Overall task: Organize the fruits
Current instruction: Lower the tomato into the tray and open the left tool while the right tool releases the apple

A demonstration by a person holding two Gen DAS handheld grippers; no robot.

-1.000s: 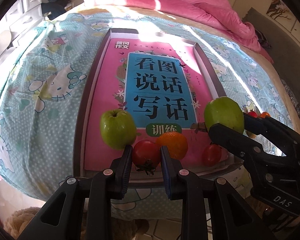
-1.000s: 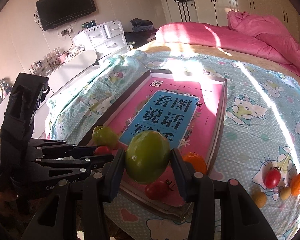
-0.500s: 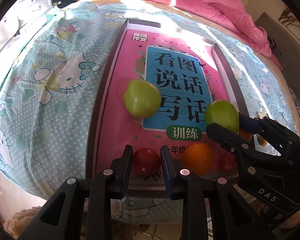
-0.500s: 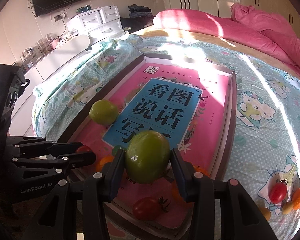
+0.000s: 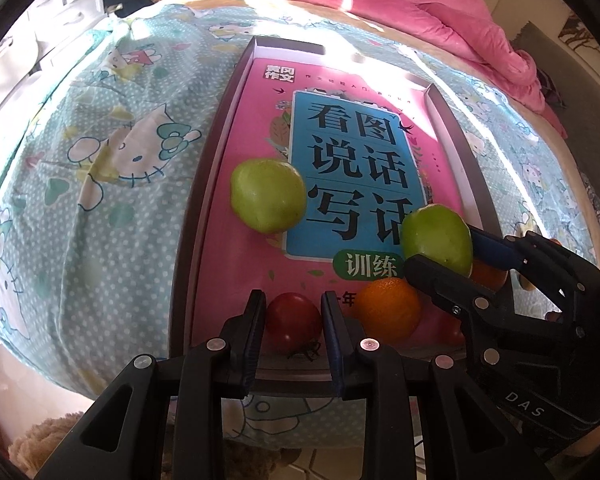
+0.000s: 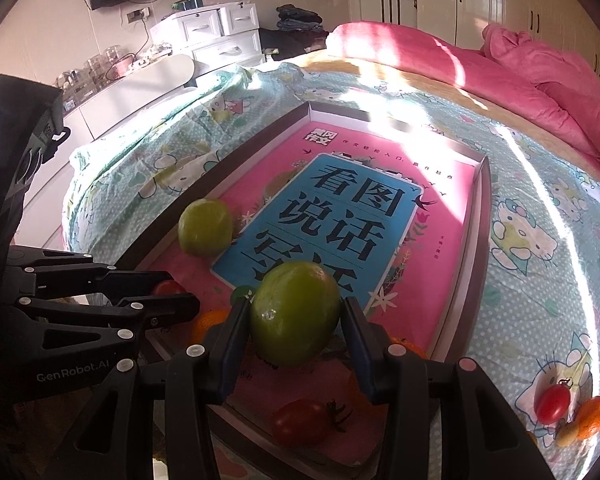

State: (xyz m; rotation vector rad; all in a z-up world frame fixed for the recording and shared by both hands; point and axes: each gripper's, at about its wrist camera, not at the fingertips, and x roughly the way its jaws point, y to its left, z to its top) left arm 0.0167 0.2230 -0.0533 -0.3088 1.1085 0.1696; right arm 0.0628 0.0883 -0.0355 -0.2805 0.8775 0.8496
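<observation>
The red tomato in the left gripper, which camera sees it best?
The left wrist camera. There the red tomato sits right up front, pinched between the left gripper fingers. The right wrist camera shows only a sliver of it, peeking past those fingers.

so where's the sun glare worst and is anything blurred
Left wrist view: sunlight washes out the far end of the tray and book; fruit stays sharp. Right wrist view: same glare band there, near fruit in shadow, no blur, strong fisheye bending.
</observation>
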